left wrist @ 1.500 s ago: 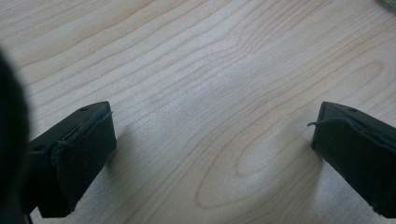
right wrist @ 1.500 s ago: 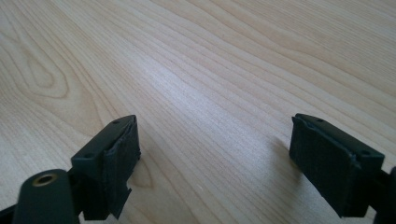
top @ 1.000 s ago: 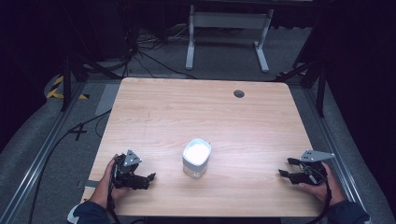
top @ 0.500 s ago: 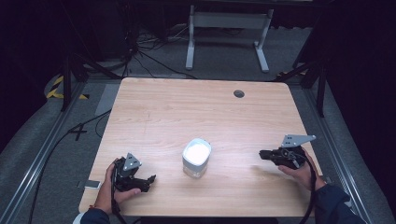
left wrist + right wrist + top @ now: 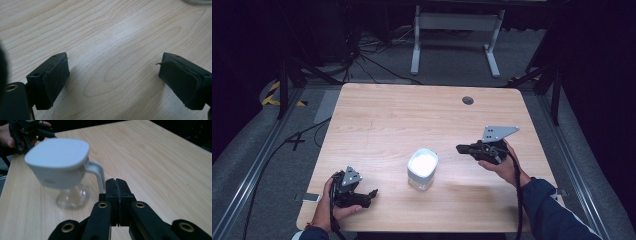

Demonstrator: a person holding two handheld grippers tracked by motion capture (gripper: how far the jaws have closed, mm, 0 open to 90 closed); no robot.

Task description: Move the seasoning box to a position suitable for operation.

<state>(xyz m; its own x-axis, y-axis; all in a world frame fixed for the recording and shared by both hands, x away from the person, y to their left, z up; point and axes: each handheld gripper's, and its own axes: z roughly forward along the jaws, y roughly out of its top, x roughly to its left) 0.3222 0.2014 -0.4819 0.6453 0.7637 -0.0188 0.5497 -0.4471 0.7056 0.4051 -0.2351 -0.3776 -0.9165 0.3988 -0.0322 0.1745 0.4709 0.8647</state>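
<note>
A small jug (image 5: 422, 167) with a white lid, a white handle and a clear lower body stands near the table's front middle. My right gripper (image 5: 459, 148) hovers just right of it, pointing at it, jaws shut with nothing between them. In the right gripper view the shut fingertips (image 5: 116, 181) are close to the jug's (image 5: 58, 162) handle but apart from it. My left gripper (image 5: 373, 192) rests low at the front left, pointing right towards the jug. Its jaws (image 5: 113, 72) stand open over bare wood and have just been closing slightly, with nothing between them.
The wooden table (image 5: 412, 115) has a round cable hole (image 5: 468, 100) near its far edge. A white metal stand (image 5: 454, 30) and cables lie on the floor beyond. The left gripper (image 5: 25, 130) and its hand are behind the jug in the right gripper view.
My right gripper has moved left from the table's front right corner towards the jug, has risen, and its jaws have shut. The left hand has stayed nearly still.
</note>
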